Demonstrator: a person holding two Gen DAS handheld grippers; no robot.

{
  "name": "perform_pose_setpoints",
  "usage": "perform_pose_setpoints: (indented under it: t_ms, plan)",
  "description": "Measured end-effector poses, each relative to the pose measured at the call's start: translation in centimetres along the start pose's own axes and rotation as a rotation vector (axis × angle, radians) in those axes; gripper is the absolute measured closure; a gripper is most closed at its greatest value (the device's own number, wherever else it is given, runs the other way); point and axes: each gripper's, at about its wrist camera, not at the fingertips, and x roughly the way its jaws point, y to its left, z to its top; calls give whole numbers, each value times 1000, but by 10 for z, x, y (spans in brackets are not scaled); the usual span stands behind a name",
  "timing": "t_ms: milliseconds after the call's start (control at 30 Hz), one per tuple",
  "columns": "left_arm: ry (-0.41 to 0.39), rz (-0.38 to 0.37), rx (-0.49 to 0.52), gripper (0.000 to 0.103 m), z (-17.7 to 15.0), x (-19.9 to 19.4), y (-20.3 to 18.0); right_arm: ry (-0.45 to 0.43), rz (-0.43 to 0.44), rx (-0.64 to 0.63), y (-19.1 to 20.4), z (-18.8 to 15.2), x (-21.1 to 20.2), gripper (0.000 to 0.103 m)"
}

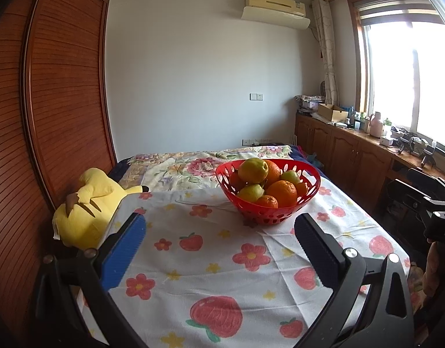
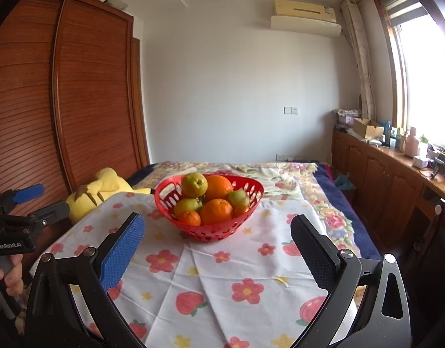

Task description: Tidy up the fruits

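Red basket [image 1: 268, 214]: one, perforated plastic, oval; long axis runs roughly across the bed [image 2: 347, 232], side to side; stands upright on the flowered cloth [image 1: 211, 249], near the cloth's far edge, well apart from both grippers.

Fruit, heaped in the basket: oranges [image 1: 282, 192], four countable, two large and two small; green-yellow pears [image 1: 253, 170], three countable, the topmost with its dimpled end turned toward the near side; anything lower in the heap is hidden by the wall and the upper fruit.

Left gripper [image 1: 219, 239]: one; jaws spread wide, nothing between them; points over the cloth toward the basket.

Right gripper [image 2: 218, 237]: one; jaws wide apart, empty; aimed likewise at the basket.

Yellow plush toy [image 1: 86, 206]: one, lying at the cloth's left edge against the wooden wardrobe [image 1: 48, 101]; partly covered by the cloth.

Hand [image 2: 8, 275]: cut off at the picture's left edge, around the left gripper's handle.
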Motion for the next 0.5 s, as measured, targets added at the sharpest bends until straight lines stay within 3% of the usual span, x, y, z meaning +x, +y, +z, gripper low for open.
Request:
perform_pose_setpoints:
  t_ms: [500]
  plan:
    - [-8,-5,15,0,-3,-4,-5,1,4,4,2,0,-4,1]
